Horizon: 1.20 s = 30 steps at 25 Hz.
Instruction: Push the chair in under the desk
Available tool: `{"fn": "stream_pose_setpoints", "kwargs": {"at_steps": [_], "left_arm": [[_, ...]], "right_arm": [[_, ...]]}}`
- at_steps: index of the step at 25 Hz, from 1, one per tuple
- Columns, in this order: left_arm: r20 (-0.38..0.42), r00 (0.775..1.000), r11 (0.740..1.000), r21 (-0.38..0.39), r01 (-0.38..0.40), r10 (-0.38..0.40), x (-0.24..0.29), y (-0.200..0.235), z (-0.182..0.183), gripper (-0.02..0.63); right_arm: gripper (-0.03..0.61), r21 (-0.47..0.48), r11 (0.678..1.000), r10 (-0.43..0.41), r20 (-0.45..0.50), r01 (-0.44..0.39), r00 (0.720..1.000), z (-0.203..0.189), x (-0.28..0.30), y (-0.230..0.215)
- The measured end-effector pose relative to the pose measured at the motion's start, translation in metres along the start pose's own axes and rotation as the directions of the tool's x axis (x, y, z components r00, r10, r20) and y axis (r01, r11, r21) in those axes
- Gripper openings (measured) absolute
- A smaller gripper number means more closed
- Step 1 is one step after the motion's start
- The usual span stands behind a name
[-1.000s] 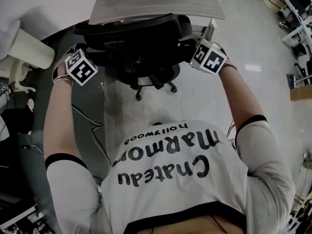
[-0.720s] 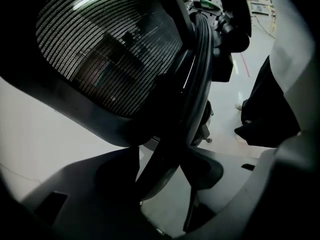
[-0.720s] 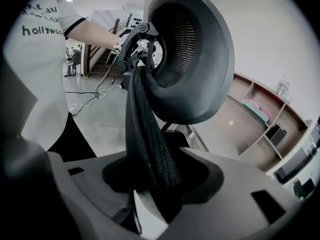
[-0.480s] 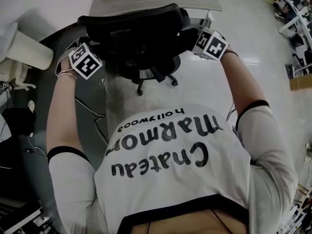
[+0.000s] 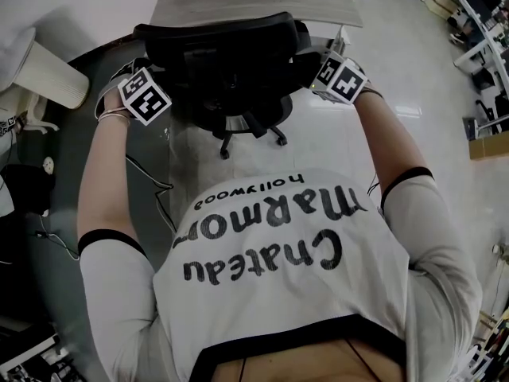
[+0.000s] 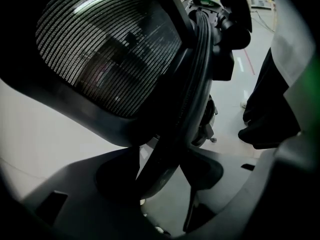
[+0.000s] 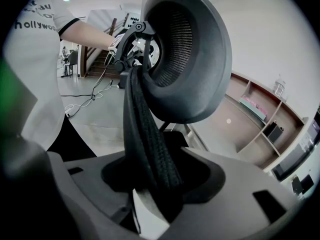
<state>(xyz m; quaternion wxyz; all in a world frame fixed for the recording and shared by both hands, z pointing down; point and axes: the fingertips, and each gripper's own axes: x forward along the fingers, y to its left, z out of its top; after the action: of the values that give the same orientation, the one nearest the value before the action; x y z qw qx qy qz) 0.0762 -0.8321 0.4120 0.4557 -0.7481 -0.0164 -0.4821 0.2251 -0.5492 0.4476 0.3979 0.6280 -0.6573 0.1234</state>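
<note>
Left tongs (image 6: 162,174) stood spread around one side edge of the chair (image 5: 219,62) backrest (image 6: 105,49), with a gap showing beside one jaw. Right tongs (image 7: 162,179) had just been opening, with the backrest's other edge between the jaws, not pinched. Chair sat pushed up to the tabletop (image 5: 254,6). Backrest top was at its near edge, and the wheeled base (image 5: 246,130) showed below on the floor (image 5: 342,150).
</note>
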Motion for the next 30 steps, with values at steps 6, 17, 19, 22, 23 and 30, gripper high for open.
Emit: {"fn": "stream_pose_setpoints", "kwargs": {"at_steps": [6, 17, 19, 22, 23, 30], "left_arm": [[-0.008, 1.000, 1.000, 0.007, -0.003, 0.003, -0.003, 0.000, -0.001, 0.258], [0.037, 0.989, 0.988, -0.065, -0.141, 0.144, -0.015, 0.012, -0.030, 0.255], [0.064, 0.984, 0.971, -0.184, -0.151, 0.165, -0.030, 0.012, -0.040, 0.253], [0.131, 0.980, 0.923, -0.374, -0.094, 0.153, -0.053, 0.005, -0.050, 0.234], [0.156, 0.975, 0.900, -0.429, -0.076, 0.157, -0.060, 0.002, -0.051, 0.208], [0.460, 0.865, 0.713, -0.674, 0.192, 0.201, -0.115, -0.029, 0.003, 0.167]], "right_arm": [[0.225, 0.000, 1.000, 0.003, 0.008, -0.003, 1.000, 0.001, -0.001, 0.001], [0.224, -0.008, 1.000, 0.009, 0.030, -0.009, 1.000, 0.001, -0.001, 0.002], [0.224, -0.012, 1.000, 0.006, 0.037, -0.006, 0.999, 0.001, -0.002, 0.002], [0.224, -0.019, 1.000, 0.001, 0.048, 0.000, 0.999, 0.003, -0.003, 0.001], [0.224, -0.020, 1.000, 0.000, 0.050, 0.001, 0.999, 0.004, -0.003, 0.001], [0.230, -0.005, 1.000, -0.009, 0.044, 0.009, 0.999, 0.002, -0.003, 0.001]]}}
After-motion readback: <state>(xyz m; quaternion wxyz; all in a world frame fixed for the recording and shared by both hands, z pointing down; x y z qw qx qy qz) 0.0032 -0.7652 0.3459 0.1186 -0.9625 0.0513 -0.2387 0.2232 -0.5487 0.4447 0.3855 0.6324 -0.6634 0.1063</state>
